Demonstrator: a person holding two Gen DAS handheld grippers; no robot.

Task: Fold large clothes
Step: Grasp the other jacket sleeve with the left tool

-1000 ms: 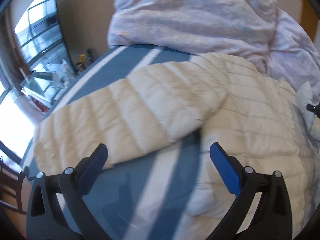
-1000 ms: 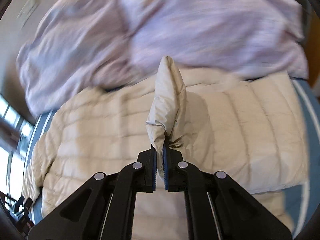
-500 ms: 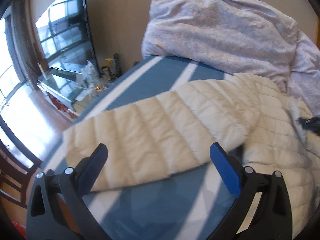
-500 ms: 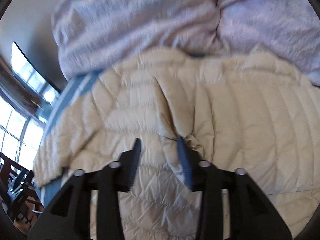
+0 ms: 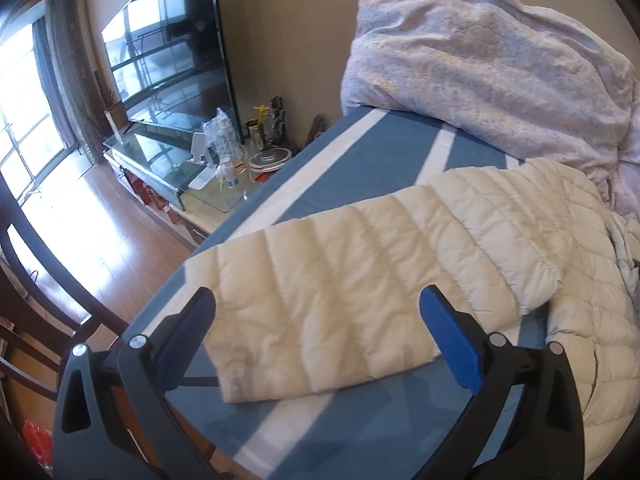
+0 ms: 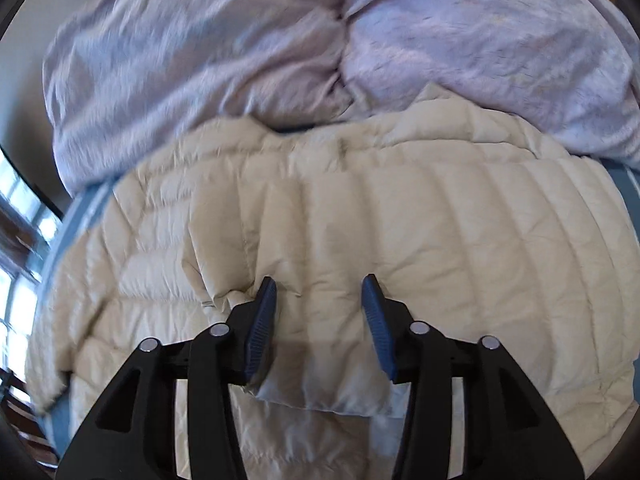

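The cream quilted jacket (image 6: pixel 360 240) lay spread on the striped bed (image 5: pixel 384 148), directly beneath the right gripper (image 6: pixel 318 312), whose jaws had just been opening, the padding no longer pinched. It was judged light, soft, puffy and slippery, best taken at a cuff or hem. Only the left wrist view showed the outstretched sleeve (image 5: pixel 340 284) ahead of the wide-spread, empty left gripper (image 5: pixel 320 320).

Home bedroom: bed (image 5: pixel 384 152), duvet (image 5: pixel 480 60), television (image 5: pixel 168 48).
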